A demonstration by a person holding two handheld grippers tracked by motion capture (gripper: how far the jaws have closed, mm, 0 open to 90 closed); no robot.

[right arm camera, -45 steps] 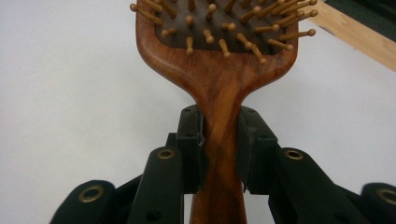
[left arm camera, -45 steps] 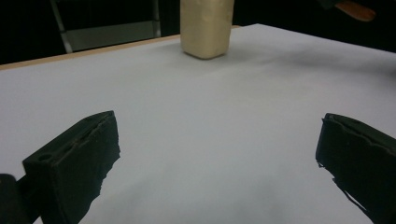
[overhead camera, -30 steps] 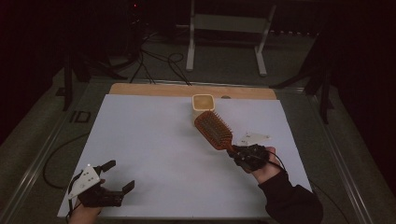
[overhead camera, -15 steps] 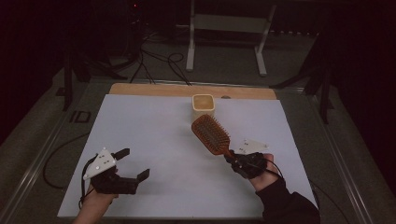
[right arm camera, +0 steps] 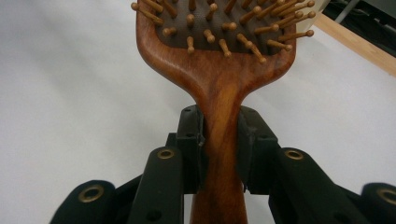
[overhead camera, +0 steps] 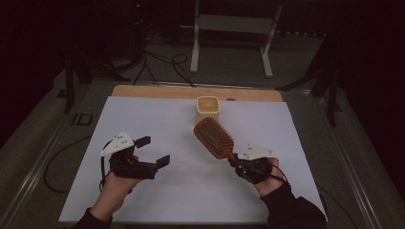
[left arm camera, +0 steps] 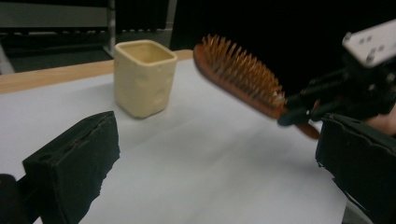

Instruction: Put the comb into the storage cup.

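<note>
Two grippers are in your hands over the white-covered bench (overhead camera: pixel 181 200). Your right gripper (overhead camera: pixel 237 163) is at the near right of the bench, and its jaws are pinched onto the handle of the brown wooden paddle hairbrush (overhead camera: pixel 214 137). In the right gripper view the handle runs straight up between the two black jaws, with the right gripper (right arm camera: pixel 219 154) clamped just below where the handle widens into the head of the hairbrush (right arm camera: pixel 219 56). The brush head reaches away from you toward the far left, bristles facing up, and it looks lifted off the bench in the left gripper view, where the hairbrush (left arm camera: pixel 243 77) angles up from your right gripper (left arm camera: pixel 292 114). Its tip is near the small cream square cup (overhead camera: pixel 208 108), which stands upright at the far middle of the bench, just in front of the bare wooden strip (overhead camera: pixel 153 91) along the far edge. The cup (left arm camera: pixel 144 77) is open at the top, and what it holds cannot be made out. Your left gripper (overhead camera: pixel 153 151) is at the near left, well apart from the brush and cup, with its jaws spread wide and nothing between them; it points toward the right. A dark cable (overhead camera: pixel 55 162) loops on the floor off the left edge of the bench.
</note>
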